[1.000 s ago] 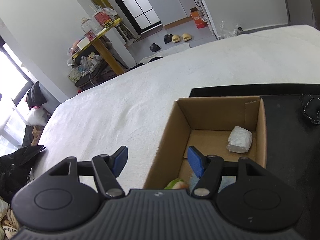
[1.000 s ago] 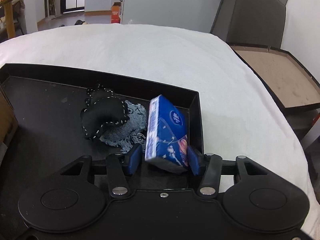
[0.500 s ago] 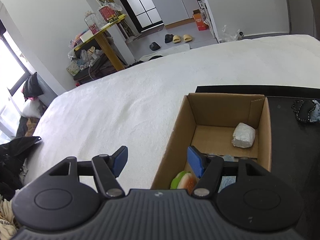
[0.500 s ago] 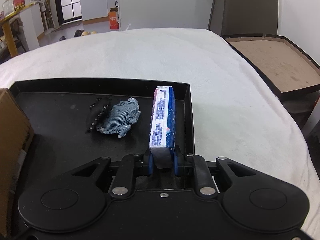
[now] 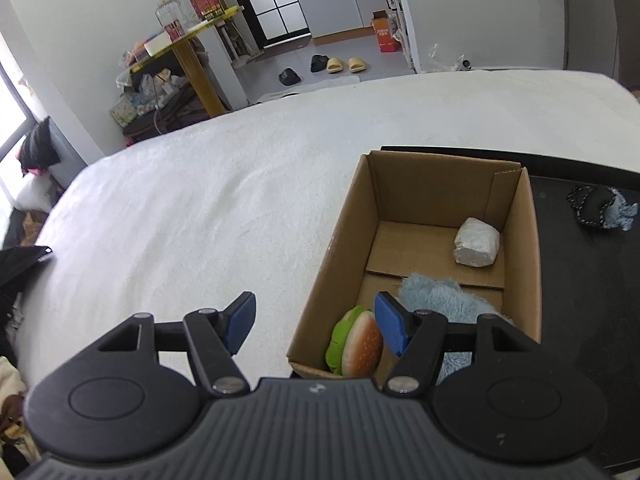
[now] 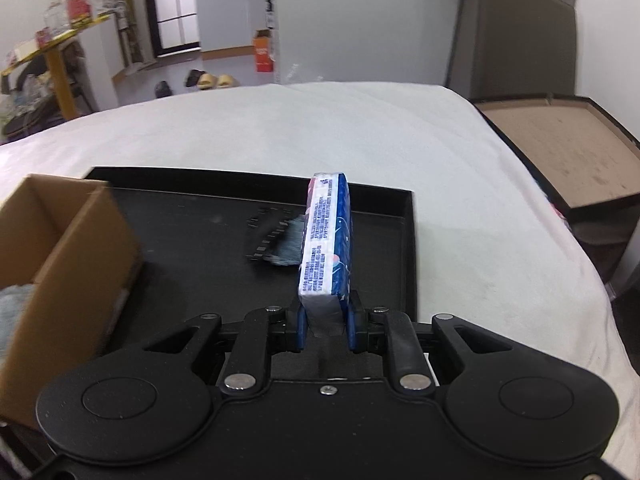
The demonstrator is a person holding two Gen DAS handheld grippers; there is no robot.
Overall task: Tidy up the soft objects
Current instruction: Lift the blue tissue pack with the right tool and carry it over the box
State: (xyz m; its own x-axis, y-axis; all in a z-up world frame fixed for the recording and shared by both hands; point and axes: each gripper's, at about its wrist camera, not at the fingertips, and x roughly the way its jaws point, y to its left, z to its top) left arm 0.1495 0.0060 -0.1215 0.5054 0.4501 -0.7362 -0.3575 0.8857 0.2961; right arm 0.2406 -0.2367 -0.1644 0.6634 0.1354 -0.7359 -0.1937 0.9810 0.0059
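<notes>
Done: 3 soft items in brown cardboard box point(image 5: 436, 216), lower right of left view: burger plush point(image 5: 358, 346), blue fluffy toy point(image 5: 440, 298), white wrapped bundle point(image 5: 477, 242).
In hand: right gripper point(image 6: 326, 330) pinching blue-white tissue pack point(image 6: 326, 240), frame centre.
Left: black stitched pouch point(image 5: 591, 210) and denim scrap point(image 5: 622, 212) on black tray point(image 6: 408, 248).
Left gripper point(image 5: 316, 320) spread, holding nothing.

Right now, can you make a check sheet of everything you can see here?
Surface: white bedcover; black tray on it.
Job's things: cardboard box holds burger plush, blue fluffy toy, white wrapped lump; black stitched pouch and denim scrap on tray.
Clutter: nothing seen.
Grippers: left gripper open, empty; right gripper shut on tissue pack.
Cables: nothing seen.
Surroundings: yellow table, slippers.
</notes>
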